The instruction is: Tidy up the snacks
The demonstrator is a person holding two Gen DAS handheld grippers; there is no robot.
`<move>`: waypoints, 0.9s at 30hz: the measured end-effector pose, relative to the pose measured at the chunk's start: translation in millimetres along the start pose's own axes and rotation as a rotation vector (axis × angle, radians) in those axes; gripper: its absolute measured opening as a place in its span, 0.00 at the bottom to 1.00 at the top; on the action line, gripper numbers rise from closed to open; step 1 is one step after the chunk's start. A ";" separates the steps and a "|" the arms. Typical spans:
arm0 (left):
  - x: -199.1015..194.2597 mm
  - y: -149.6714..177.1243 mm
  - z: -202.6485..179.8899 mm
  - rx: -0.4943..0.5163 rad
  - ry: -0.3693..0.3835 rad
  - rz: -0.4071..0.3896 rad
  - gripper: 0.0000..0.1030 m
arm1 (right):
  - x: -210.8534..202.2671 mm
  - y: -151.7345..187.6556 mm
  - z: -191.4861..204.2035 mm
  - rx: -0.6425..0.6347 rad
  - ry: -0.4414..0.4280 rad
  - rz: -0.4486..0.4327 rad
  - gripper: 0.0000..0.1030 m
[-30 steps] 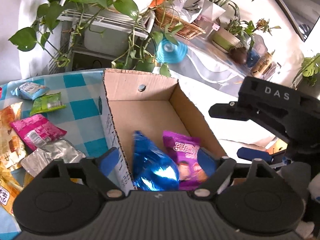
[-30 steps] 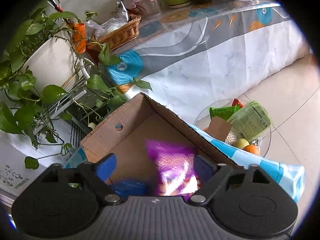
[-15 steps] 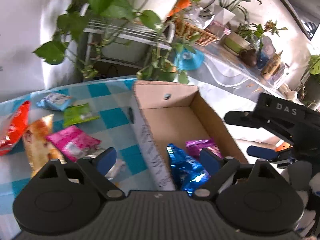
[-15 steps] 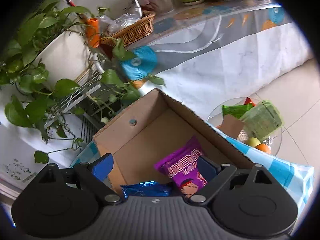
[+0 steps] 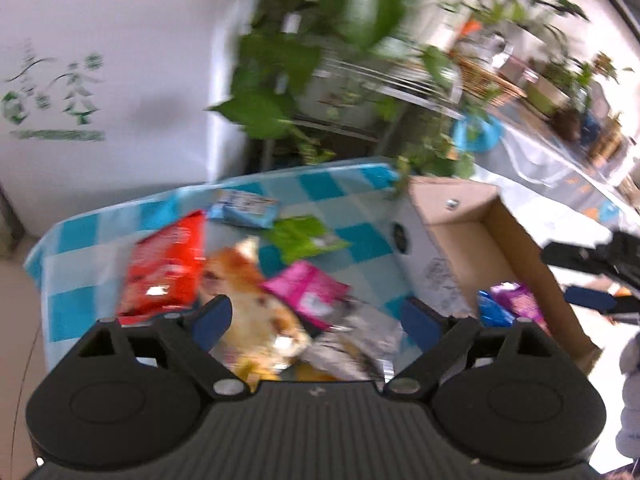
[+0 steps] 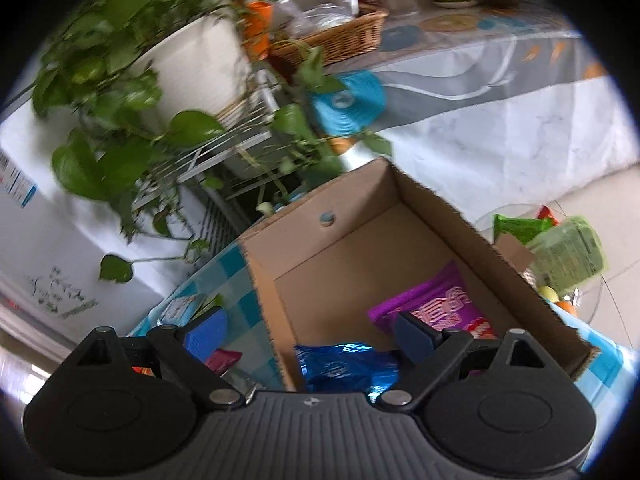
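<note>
Left wrist view only: loose snacks on the checked counter [image 5: 352, 200], including a red bag [image 5: 168, 264] and a pink packet [image 5: 308, 292], all blurred. Right wrist view: cardboard box [image 6: 472, 232], long axis running near to far, holding a purple packet [image 6: 436, 300] and a blue foil bag [image 6: 344, 364], its near end hidden. Left gripper [image 5: 316, 322] and right gripper [image 6: 310, 330] are both released and empty.

The cardboard box [image 6: 420, 248] is matt brown inside. The blue packet [image 6: 344, 366] is crinkled glossy foil, the purple packet [image 6: 432, 300] shiny plastic. A checked cloth [image 5: 352, 196] covers the counter.
</note>
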State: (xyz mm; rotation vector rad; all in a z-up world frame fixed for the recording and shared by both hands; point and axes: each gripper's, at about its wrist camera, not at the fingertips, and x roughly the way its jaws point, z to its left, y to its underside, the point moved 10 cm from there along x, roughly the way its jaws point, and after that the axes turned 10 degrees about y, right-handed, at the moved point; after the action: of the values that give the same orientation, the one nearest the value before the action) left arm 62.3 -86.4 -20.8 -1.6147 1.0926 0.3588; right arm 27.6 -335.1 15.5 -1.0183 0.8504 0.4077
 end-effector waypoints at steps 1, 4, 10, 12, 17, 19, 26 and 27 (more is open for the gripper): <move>-1.4 -2.2 8.3 -0.011 -0.012 -0.002 0.89 | 0.1 1.6 5.2 -0.016 -0.007 0.000 0.92; -5.3 -10.2 33.4 -0.028 -0.052 -0.014 0.89 | 0.3 6.8 23.0 -0.069 -0.046 -0.002 0.92; -1.6 -19.4 84.2 -0.101 -0.130 -0.016 0.89 | 1.4 23.1 61.2 -0.182 -0.140 0.020 0.92; 2.9 -19.4 96.5 -0.159 -0.124 -0.009 0.89 | 1.0 29.9 73.5 -0.229 -0.164 0.026 0.92; 12.7 -19.5 111.9 -0.195 -0.140 0.005 0.89 | 1.0 49.4 96.0 -0.331 -0.192 0.038 0.92; 17.0 -20.3 118.1 -0.233 -0.125 0.008 0.89 | -0.3 58.3 103.9 -0.380 -0.200 0.038 0.92; 38.1 -22.2 131.9 -0.318 -0.074 0.033 0.89 | -0.1 94.2 135.7 -0.549 -0.245 0.061 0.92; 41.5 -22.0 131.5 -0.325 -0.060 0.042 0.89 | 0.8 99.2 139.8 -0.571 -0.250 0.065 0.92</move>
State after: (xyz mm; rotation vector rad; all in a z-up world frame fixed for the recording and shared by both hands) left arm 141.0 10.3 -83.5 -1.8541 1.0627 0.6348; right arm 22.5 -165.2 -6.7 -1.4279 0.5488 0.8459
